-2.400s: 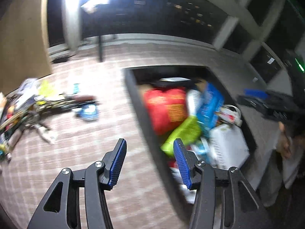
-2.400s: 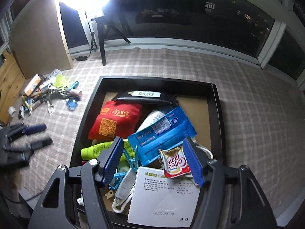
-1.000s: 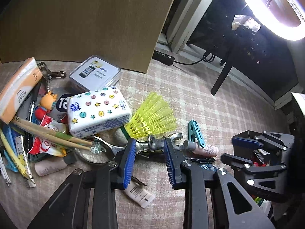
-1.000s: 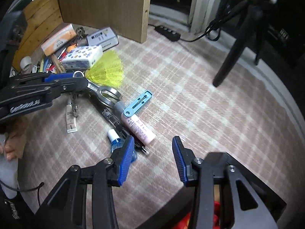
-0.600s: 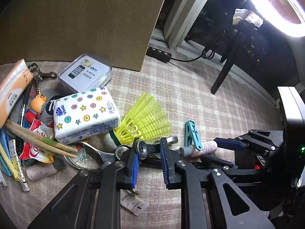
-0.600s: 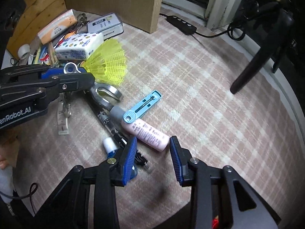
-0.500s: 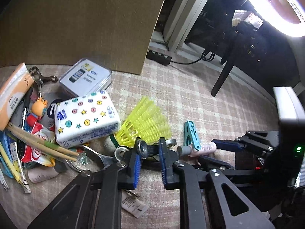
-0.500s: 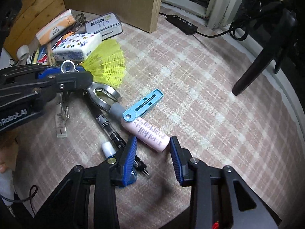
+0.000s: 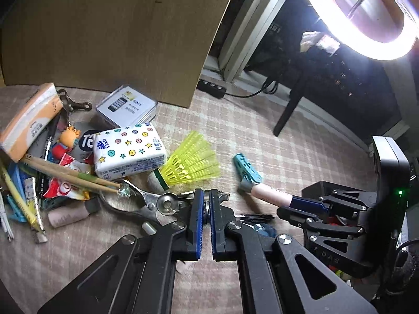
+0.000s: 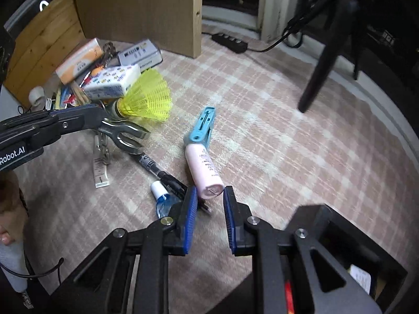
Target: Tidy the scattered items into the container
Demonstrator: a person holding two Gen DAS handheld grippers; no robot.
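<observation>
Both claws grip items from the scattered pile on the checked cloth.

The left claw (image 9: 206, 204) is closed on the metal wrench (image 9: 146, 201), which lies near the yellow shuttlecock (image 9: 192, 166); its blue pads pinch the wrench end. The right claw (image 10: 207, 204) has just been closing, and the near end of the pink tube (image 10: 204, 170) sits between its pads, which seem to press on it. A teal clip (image 10: 203, 125) touches the far end of the tube. To the left of the tube lie a black pen (image 10: 159, 170) and a small blue bottle (image 10: 162, 198). The black container (image 10: 340, 233) is at the near right, only its corner is visible. Far left, a starred tissue pack (image 9: 128, 149) lies in the pile.
</observation>
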